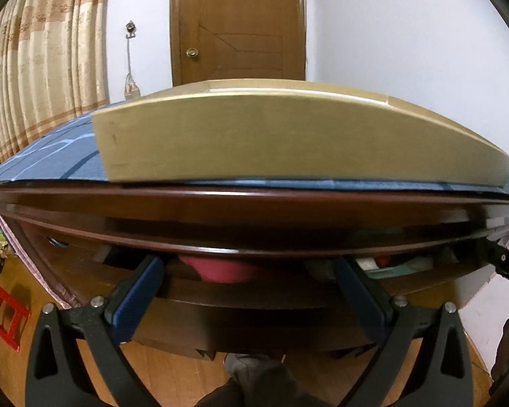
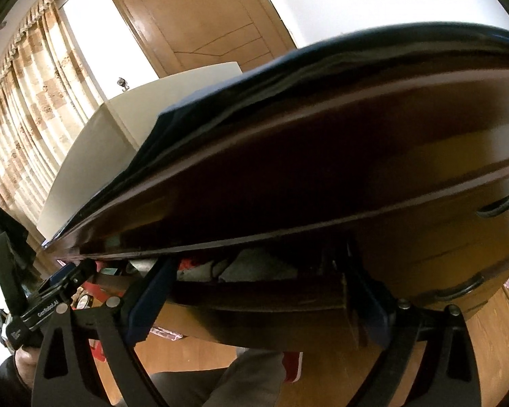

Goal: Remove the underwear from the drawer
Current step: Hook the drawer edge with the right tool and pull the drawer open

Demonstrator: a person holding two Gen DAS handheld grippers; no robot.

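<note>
The drawer (image 1: pixel 241 291) stands pulled partly out beneath the dark wooden worktop (image 1: pixel 254 200), so the opening step looks done, while the taking out itself is not yet begun: nothing is held by either tool. The left gripper (image 1: pixel 251 271) has its blue-padded jaws spread wide and empty, their tips at the drawer's front edge, and straight ahead between them lies a red-pink bundle of cloth (image 1: pixel 224 268), most likely the underwear wanted (though it is too crumpled and shadowed to be sure). Beyond its right finger sit pale green and white items (image 1: pixel 400 264) that I cannot identify. The right gripper (image 2: pixel 261 278) is likewise wide open with nothing between its pads, poised at the same drawer; ahead of it are grey folded cloth (image 2: pixel 254 266) and a scrap of red fabric (image 2: pixel 188 264) toward its left finger. On the worktop above lies a tan box (image 1: pixel 288 135) on a blue mat (image 1: pixel 57 156). What remains, by my reading, is to reach in, close on the garment and lift it clear.
</note>
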